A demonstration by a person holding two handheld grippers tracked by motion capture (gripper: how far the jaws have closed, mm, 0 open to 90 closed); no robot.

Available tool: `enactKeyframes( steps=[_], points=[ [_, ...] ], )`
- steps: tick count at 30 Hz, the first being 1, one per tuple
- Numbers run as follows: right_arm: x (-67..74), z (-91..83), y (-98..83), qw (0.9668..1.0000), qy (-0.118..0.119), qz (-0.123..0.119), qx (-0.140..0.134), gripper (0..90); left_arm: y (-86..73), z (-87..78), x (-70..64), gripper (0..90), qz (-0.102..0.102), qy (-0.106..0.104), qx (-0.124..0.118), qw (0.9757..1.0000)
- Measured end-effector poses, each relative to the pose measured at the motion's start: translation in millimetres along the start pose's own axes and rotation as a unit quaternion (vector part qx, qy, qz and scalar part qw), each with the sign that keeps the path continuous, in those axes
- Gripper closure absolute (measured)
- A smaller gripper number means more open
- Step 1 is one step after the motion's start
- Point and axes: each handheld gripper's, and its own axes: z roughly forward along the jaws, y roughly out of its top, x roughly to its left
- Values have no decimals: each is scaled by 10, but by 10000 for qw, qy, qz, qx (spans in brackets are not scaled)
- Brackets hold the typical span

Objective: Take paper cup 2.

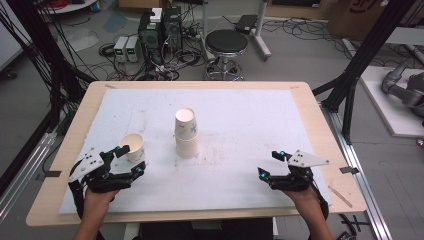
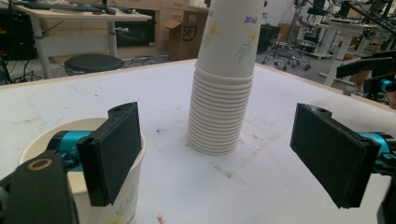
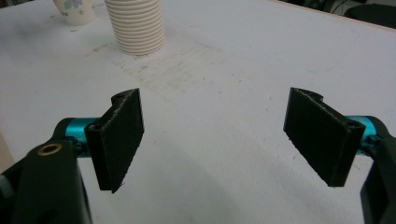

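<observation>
A round black stool (image 1: pixel 226 44) stands on the grey floor just beyond the far edge of the table (image 1: pixel 70 145) — a pale wooden top under a white mat (image 1: pixel 250 125) that is scuffed and stained near its middle. Left of the stool sit dark computer cases (image 1: pixel 161 27) and two small white boxes (image 1: pixel 126 48), amid a tangle of cables (image 1: pixel 165 67). Black frame struts (image 1: pixel 355 60) slant up at the right — beside them, a white platform (image 1: pixel 390 100).

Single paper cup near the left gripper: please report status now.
Left gripper open, one jaw beside single white paper cup, no grip. Right gripper open, empty. Tall paper cup stack stands apart. Nothing blocking.
</observation>
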Motion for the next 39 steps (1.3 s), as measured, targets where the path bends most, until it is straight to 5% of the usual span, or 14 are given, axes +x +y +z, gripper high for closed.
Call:
enactKeyframes(
  steps=[8,23,39],
  points=[
    [2,10,7,10000,48,-8,9,207,56,87,-57,163,133,-49,46,9999],
    [27,4,21,9999,146,31,-17,207,178,196,-88,163,75,-167,-22,9998],
    [17,-37,-6,9999,132,61,-48,207,581,627,-96,163,177,-367,148,9991]
  ],
)
